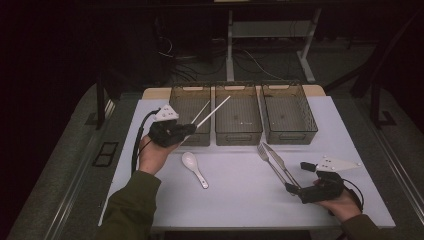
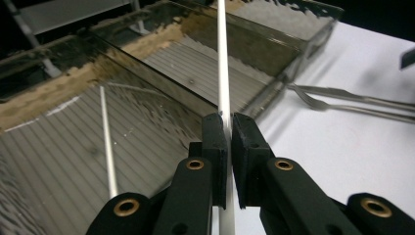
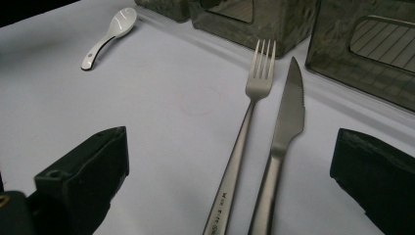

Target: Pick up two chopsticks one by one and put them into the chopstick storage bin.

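Clamped between the two black jaws of the left gripper point(image 1: 186, 131) is a white chopstick point(image 2: 223, 63), pinched near its lower part so that most of its length runs up and away over the dark plastic bins. In the left gripper view the jaws stand almost together, with only the thin stick between the pads. From the high view the chopstick slants up to the right, its far end over the middle bin point(image 1: 238, 116). A second white chopstick point(image 2: 107, 142) lies in the left bin point(image 1: 190, 111), leaning along its ribbed floor.

The left hand point(image 1: 155, 152) holds its gripper raised off the white table point(image 1: 235, 195), just in front of the left bin, wrist bent and forearm in an olive sleeve coming in from the bottom edge.

A white spoon point(image 1: 194, 168) lies on the table just in front of that hand. A third bin point(image 1: 288, 112) stands to the right of the other two.

Over on the right, the right gripper point(image 1: 292, 187) sits low near the table, the hand behind it. Its jaws are spread wide, with nothing pinched; the handles of a steel fork point(image 3: 247, 132) and a knife point(image 3: 284, 142) lie side by side between them.
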Demonstrator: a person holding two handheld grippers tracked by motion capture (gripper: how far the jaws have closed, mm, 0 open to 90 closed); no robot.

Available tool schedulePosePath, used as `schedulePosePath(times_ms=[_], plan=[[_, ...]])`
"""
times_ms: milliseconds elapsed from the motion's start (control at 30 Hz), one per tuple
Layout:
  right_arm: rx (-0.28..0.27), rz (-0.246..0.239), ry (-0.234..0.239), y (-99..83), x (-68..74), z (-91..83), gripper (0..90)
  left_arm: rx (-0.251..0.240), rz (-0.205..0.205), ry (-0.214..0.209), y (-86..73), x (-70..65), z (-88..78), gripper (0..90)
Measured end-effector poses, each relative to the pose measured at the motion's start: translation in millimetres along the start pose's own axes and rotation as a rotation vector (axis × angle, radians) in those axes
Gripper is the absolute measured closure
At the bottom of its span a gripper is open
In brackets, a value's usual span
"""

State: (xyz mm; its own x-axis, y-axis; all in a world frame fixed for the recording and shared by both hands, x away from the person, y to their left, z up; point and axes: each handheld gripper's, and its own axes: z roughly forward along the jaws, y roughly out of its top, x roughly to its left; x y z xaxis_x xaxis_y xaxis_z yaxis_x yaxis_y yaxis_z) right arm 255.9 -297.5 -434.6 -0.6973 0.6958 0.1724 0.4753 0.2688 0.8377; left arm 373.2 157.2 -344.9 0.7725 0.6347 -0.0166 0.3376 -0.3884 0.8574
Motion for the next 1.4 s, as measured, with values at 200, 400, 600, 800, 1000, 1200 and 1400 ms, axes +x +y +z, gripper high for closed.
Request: schedulePosePath(times_ms=[200, 400, 600, 800, 1000, 1200, 1400], plan=[[-0.004, -0.006, -0.002, 0.0, -0.5, 0.1, 1.0, -0.012, -0.013, 0.023, 11.6, 12.0, 3.8, 83.7], [-0.004, -0.005, -0.003, 0.1, -0.6, 0.0, 1.0, -0.029, -0.023, 0.051, 20.7, 27.1, 8.6, 83.6], [-0.007, -0.007, -0.005, 0.1, -1.1, -0.4, 1.0, -0.026, -0.051, 0.084, 26.9, 47.3, 16.7, 83.6], [-0.008, -0.007, -0.004, 0.2, -1.2, -0.4, 1.0, -0.017, -0.09, 0.109, 25.7, 64.8, 27.3, 83.7], [-0.009, -0.002, -0.003, 0.3, -0.8, -1.2, 1.0, 0.043, -0.111, 0.145, 16.8, 77.3, 38.3, 83.6], [-0.011, -0.002, -0.001, 0.3, -0.8, -1.4, 1.0, 0.085, -0.147, 0.176, 7.1, 87.4, 43.4, 83.6], [-0.01, -0.003, -0.001, 0.4, -0.9, -1.2, 1.0, 0.098, -0.181, 0.175, 2.8, 91.0, 49.5, 83.6]])
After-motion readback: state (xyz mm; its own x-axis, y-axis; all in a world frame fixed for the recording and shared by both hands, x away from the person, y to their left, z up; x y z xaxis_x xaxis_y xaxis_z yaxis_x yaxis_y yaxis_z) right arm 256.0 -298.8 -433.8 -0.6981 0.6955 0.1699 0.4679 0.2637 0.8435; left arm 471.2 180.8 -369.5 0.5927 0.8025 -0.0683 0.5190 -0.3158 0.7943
